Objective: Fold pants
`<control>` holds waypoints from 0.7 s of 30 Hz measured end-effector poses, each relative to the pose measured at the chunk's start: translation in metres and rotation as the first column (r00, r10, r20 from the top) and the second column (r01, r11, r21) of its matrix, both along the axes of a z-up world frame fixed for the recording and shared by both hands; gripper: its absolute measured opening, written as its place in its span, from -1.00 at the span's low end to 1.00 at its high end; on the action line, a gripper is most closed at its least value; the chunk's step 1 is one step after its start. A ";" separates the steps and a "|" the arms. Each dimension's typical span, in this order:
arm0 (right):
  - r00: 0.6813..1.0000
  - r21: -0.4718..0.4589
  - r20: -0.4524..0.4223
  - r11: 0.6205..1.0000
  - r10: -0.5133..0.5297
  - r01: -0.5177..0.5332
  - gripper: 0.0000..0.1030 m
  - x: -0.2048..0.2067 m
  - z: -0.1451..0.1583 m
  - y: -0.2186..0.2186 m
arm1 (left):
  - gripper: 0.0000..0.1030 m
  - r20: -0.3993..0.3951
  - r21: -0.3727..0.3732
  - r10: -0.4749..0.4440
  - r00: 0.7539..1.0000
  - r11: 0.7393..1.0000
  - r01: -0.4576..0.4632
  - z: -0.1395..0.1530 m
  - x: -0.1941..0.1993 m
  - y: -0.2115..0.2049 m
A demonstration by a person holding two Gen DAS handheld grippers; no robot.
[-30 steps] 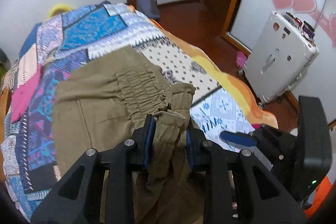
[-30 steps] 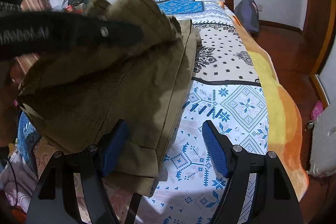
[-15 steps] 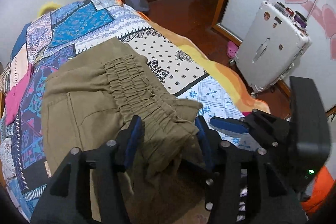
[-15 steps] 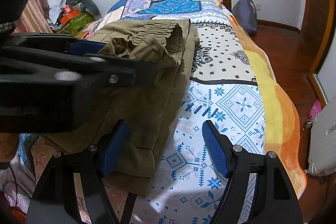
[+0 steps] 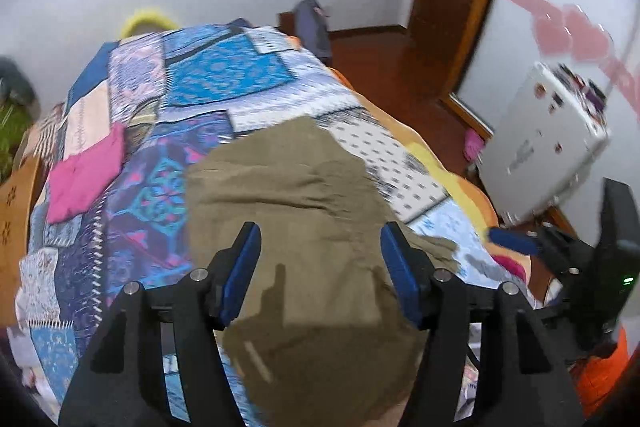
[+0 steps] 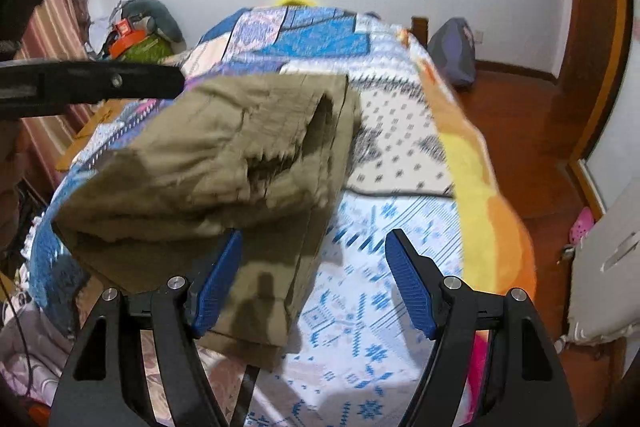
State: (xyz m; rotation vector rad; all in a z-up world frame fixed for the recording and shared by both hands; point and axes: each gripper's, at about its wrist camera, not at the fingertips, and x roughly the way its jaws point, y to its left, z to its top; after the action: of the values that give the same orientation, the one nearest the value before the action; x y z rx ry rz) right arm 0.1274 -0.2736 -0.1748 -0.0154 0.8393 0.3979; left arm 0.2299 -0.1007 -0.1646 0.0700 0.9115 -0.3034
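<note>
Risk, top layer: the upper fold of the pants [image 6: 224, 167] looks puffed and gaping at its gathered edge; judged likely to spring back or slide off the layers beneath if nothing presses it flat
Risk, bed edge: the lower hem end of the bundle lies near the front edge of the patchwork bedspread [image 6: 384, 211]; a nudge from either tool could drag it off the mattress
Risk, snag: left gripper [image 5: 320, 267] hangs over the cloth with jaws opening; a pad catching a wrinkle on the way out would pull the fold open
Risk, image quality: both views are motion-blurred, so exact cloth edges are uncertain
Pants, location: olive pants lie folded on the bedspread, toward the near end, several layers stacked
Pants vs left fingers: cloth fills the view between and below the two blue pads, but neither pad appears to press on it; nothing gripped
Left fingers, state: spread apart and widening
Pants vs right fingers: right gripper [image 6: 314, 283] sits over the bundle's right edge; left pad over the cloth, right pad over bare bedspread; no contact seen
Right fingers, state: held wide, empty
Nearby: white suitcase [image 5: 548, 143] on the floor, well apart from the bed
</note>
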 end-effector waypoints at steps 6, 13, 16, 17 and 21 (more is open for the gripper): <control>0.996 0.008 0.078 0.999 -0.043 0.043 0.36 0.004 0.026 -0.010 | 0.23 -0.011 0.051 0.122 0.992 0.991 -0.121 -0.013 0.036 0.048; 0.996 0.022 0.078 0.999 -0.040 0.039 0.37 0.019 0.022 0.007 | 0.23 -0.097 0.094 0.195 0.976 0.978 -0.186 -0.051 0.077 0.084; 0.999 0.018 0.038 1.000 -0.024 0.023 0.37 0.030 0.008 0.019 | 0.23 -0.160 0.045 0.189 0.969 0.982 -0.184 -0.068 0.095 0.094; 1.000 0.013 0.023 1.000 -0.017 0.017 0.37 0.032 0.003 0.023 | 0.23 -0.176 0.032 0.183 0.967 0.983 -0.180 -0.072 0.099 0.095; 1.000 -0.027 -0.026 1.000 0.007 -0.008 0.36 0.038 -0.018 0.037 | 0.23 -0.226 -0.025 0.173 0.959 0.983 -0.183 -0.086 0.122 0.098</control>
State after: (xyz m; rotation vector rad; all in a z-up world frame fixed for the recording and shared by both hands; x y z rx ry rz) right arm 0.1649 -0.2364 -0.1930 -0.0385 0.8699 0.3945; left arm 0.3516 -0.0026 -0.2505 -0.0900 1.1258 -0.1658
